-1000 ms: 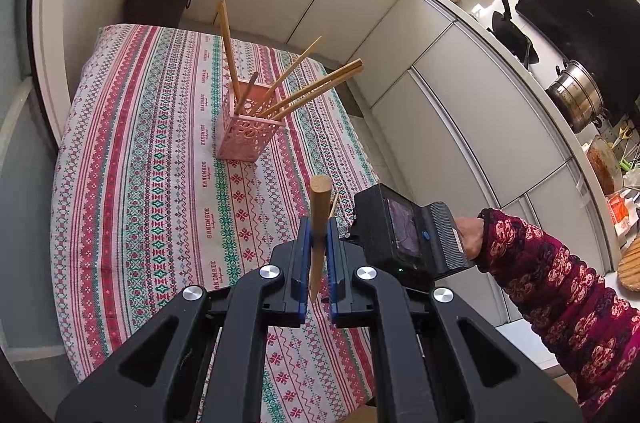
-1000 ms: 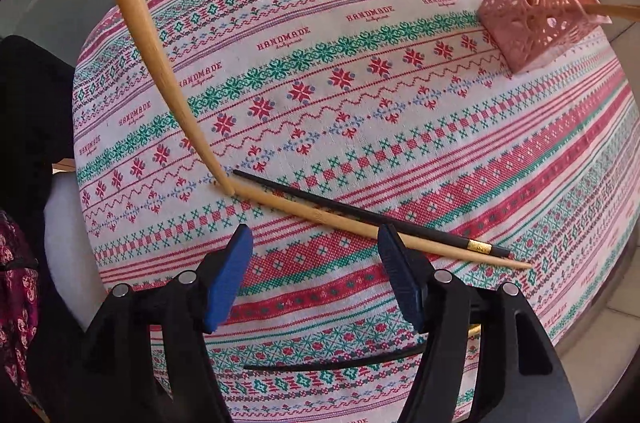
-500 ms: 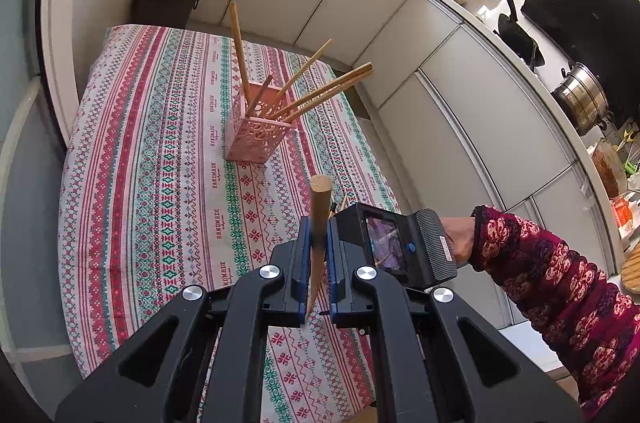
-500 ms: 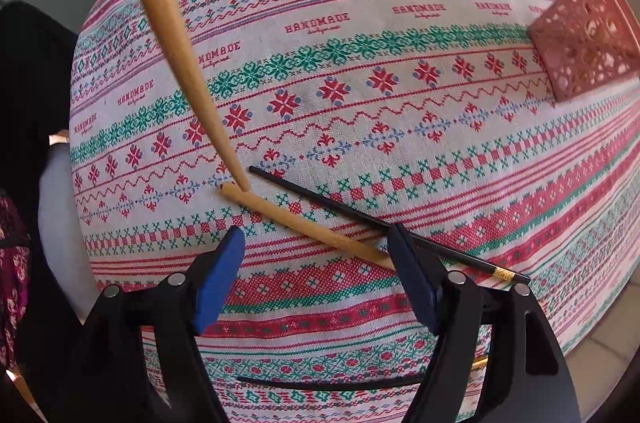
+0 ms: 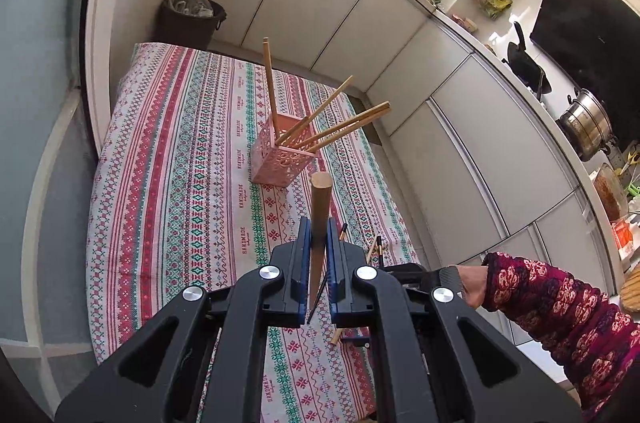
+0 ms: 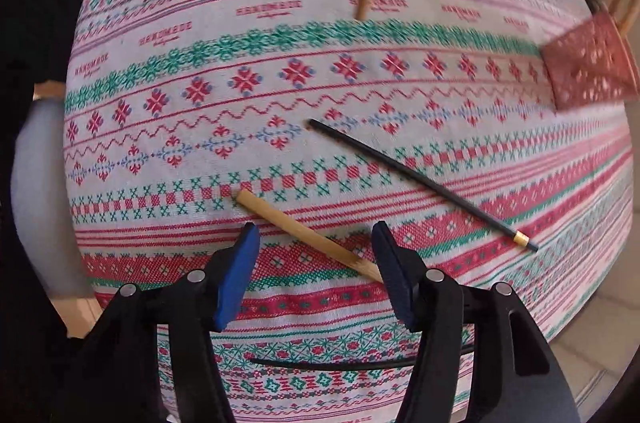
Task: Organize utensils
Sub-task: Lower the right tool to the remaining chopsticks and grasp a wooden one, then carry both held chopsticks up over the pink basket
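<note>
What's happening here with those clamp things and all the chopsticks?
A person is tidying chopsticks into a pink holder on a patterned tablecloth, using a handheld gripper in each hand. The left gripper is shut on a wooden chopstick, held upright above the cloth. The right gripper is open, low over another wooden chopstick lying on the cloth, with a black chopstick lying beside it. Several wooden chopsticks already lean in the holder.

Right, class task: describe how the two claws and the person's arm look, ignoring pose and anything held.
Both the left claw and the right claw have black angular plastic arms, silver round bolts and blue finger pads. The person's sleeve is dark red with a pale floral print.
</note>
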